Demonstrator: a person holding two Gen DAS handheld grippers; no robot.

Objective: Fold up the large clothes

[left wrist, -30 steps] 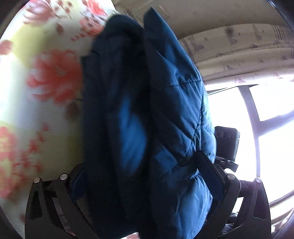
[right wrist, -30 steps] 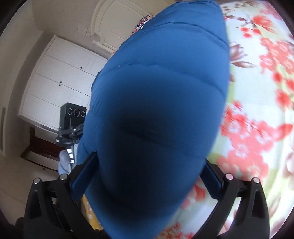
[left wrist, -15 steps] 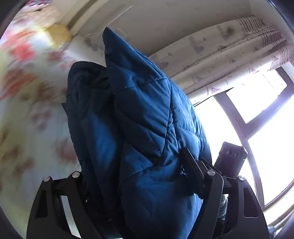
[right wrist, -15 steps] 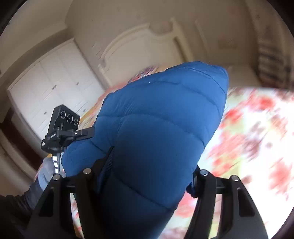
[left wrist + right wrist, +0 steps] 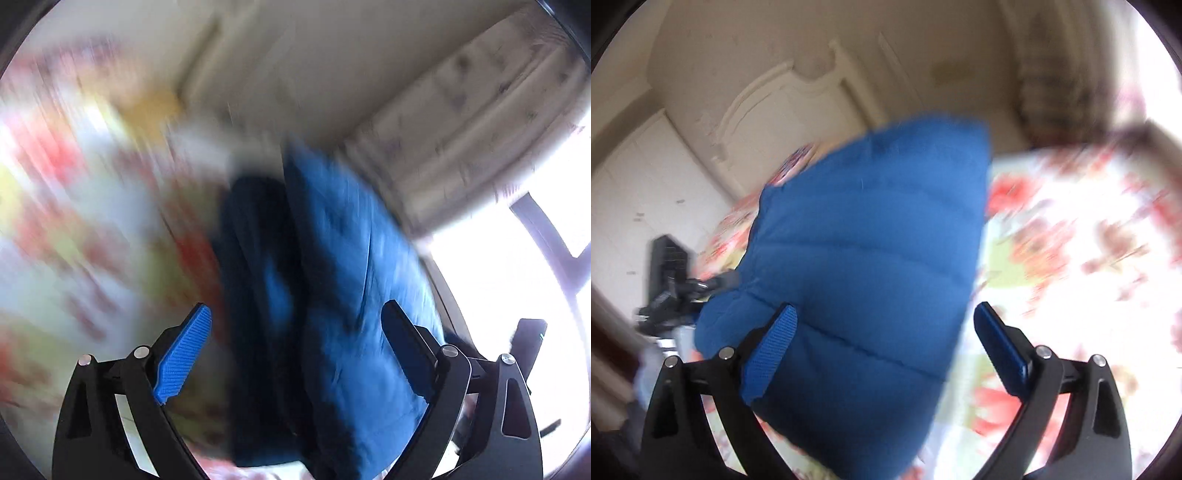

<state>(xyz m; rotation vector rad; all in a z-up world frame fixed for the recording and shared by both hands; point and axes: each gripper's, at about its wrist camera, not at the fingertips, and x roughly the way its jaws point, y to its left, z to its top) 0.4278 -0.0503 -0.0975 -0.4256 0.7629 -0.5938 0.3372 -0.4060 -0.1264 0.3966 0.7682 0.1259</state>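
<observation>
Left wrist view: heavy blur; jacket stands between the jaws of the left gripper, bunched in thick dark and bright blue folds.
Left jaws: opening. The left pad is bare, with a gap to the cloth. The right finger lies against or in front of the jacket; contact cannot be told. Read as released, not clenched.
Right wrist view: a quilted blue panel of the jacket fills the middle and runs down between the jaws of the right gripper.
Right jaws: opening. The right finger stands clear, with bed showing in the gap. The left pad lies at the cloth's edge; pressing cannot be told. Read as released.
Jacket place: over the flowered bed, its lower part low between both jaw pairs. Whether it rests on the bed is hidden.
Left hand pose: gripper tipped somewhat downward, looking along the bed toward wall, curtain and window.
Right hand pose: gripper tipped down more steeply, looking toward the headboard and wardrobe; the left gripper's body shows at that view's left edge.
Risk, slump: puffy filling may spring open once let go, undoing the fold.
Risk, snag: cloth may catch on a ribbed pad and drag along.
Risk, edge: I judge a bulky heap near the bed's side could slide off; how near is unclear.
</observation>
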